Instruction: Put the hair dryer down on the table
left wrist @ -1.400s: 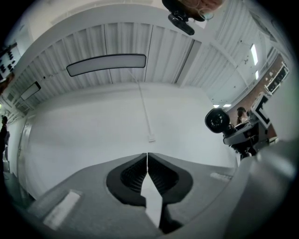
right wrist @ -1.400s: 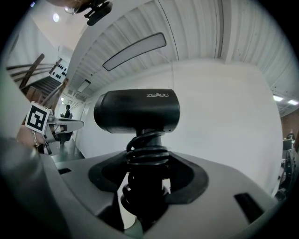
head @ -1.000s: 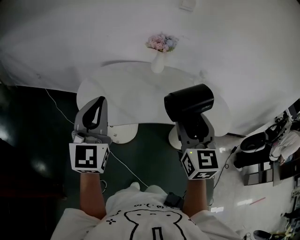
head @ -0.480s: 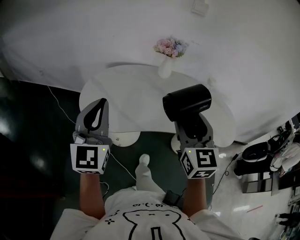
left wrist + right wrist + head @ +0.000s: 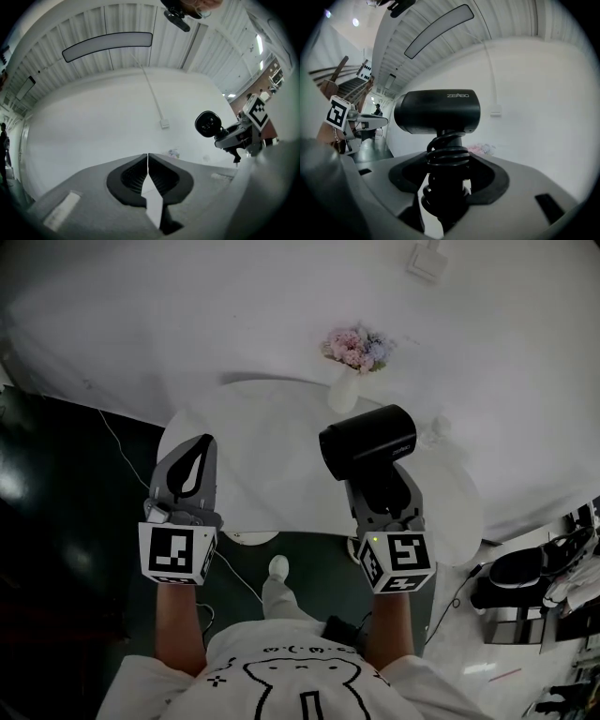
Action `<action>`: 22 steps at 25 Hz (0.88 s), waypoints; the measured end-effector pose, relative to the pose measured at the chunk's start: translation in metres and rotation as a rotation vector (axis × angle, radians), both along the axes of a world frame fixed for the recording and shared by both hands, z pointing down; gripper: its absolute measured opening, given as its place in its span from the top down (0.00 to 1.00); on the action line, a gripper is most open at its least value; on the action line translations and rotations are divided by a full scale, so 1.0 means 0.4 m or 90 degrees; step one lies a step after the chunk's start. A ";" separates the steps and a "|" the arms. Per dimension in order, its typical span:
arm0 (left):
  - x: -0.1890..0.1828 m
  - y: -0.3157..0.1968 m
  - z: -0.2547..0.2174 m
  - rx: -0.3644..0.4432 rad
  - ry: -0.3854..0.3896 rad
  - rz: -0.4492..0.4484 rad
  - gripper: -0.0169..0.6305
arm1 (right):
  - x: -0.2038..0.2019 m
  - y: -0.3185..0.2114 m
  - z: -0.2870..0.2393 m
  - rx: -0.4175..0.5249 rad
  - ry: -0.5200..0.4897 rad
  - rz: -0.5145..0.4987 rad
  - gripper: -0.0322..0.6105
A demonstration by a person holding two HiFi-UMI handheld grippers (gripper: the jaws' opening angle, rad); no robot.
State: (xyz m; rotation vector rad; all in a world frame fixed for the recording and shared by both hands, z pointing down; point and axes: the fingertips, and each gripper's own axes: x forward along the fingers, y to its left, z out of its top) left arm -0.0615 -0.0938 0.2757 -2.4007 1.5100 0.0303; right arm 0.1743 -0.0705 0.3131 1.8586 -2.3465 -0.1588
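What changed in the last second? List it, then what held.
The person stepped forward: the table and flower vase now sit nearer, with the hair dryer seen over the tabletop. Nothing grasped or released. The right gripper stays clamped on its handle; the left gripper stays shut, empty.

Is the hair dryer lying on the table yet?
No, the right gripper holds the hair dryer up by its handle, so it is not resting on the table.
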 end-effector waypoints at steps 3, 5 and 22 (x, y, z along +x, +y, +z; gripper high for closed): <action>0.003 -0.080 -0.003 -0.002 -0.003 -0.008 0.94 | 0.002 -0.093 0.008 -0.008 0.001 -0.012 0.56; 0.005 -0.138 -0.008 -0.006 -0.008 -0.013 0.94 | 0.003 -0.160 0.011 -0.015 -0.002 -0.019 0.56; -0.010 -0.519 0.050 -0.055 -0.011 -0.067 0.94 | -0.083 -0.597 0.145 -0.108 0.018 -0.123 0.56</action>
